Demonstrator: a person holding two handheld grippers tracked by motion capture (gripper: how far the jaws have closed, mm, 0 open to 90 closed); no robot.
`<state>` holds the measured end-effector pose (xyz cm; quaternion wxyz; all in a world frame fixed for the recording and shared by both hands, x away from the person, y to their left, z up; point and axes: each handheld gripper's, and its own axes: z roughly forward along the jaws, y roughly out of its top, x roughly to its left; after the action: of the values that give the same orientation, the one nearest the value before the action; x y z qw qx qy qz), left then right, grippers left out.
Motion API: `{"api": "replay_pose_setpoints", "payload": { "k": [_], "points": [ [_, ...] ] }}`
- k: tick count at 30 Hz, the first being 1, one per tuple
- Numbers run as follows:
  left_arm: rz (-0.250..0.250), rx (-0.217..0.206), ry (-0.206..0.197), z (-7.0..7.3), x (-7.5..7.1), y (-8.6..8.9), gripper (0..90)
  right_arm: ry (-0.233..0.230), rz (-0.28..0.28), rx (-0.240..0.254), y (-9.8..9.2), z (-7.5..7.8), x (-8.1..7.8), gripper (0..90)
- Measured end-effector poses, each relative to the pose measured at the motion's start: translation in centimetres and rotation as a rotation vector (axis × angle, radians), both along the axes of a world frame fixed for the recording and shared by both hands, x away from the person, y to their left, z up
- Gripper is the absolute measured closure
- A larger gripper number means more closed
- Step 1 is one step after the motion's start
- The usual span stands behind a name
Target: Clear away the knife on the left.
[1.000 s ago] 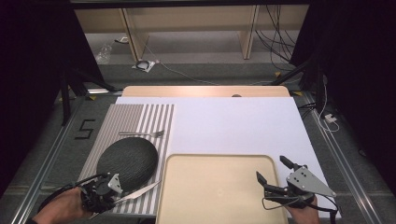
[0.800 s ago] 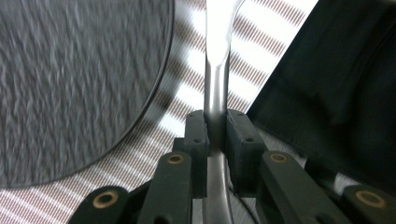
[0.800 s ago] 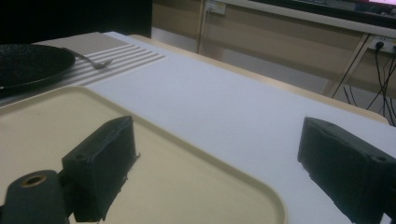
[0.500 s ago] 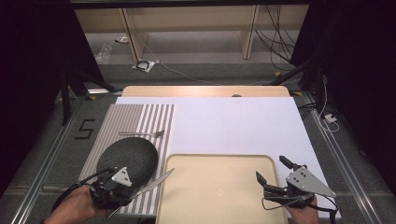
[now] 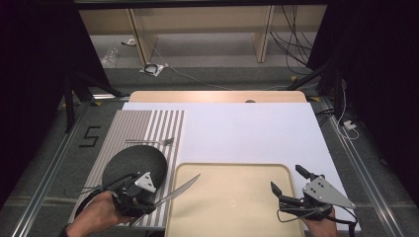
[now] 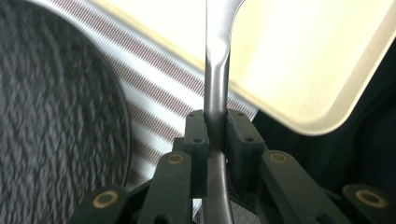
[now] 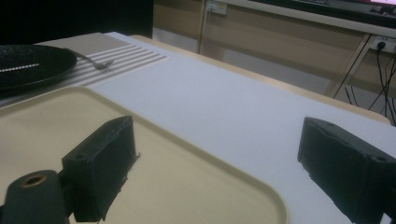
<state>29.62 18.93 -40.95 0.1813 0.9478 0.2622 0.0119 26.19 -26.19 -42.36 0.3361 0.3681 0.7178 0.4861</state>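
Left gripper [image 5: 157,201] clamps what appears a table knife [image 5: 180,188], blade over beige tray [image 5: 232,170]; right gripper [image 5: 287,179] stands wide, empty.

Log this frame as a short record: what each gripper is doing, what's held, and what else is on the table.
left gripper: shut on the knife handle
knife: blade tip over the tray's left edge
right gripper: open, nothing between its jaws, by the tray's right edge
tray: beige, nothing lying in it
plate: dark, on striped mat
fork: on mat beyond plate
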Motion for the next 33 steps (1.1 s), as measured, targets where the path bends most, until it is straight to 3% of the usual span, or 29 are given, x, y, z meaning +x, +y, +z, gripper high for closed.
{"api": "replay_pose_setpoints", "payload": {
  "k": [16,24,33],
  "points": [
    [-0.083,-0.018,-0.006,0.7,1.0,-5.8,79.2,0.003,0.000,0.003,0.0,0.0,-0.1,12.2],
    [-0.106,-0.016,0.006,0.3,1.2,-8.0,79.2,0.002,-0.001,0.002,-0.1,0.0,0.0,12.2],
    [-0.126,0.017,0.015,-0.6,1.2,-10.4,79.2,0.002,-0.001,0.002,0.0,0.0,-0.1,12.2]
  ]
}}
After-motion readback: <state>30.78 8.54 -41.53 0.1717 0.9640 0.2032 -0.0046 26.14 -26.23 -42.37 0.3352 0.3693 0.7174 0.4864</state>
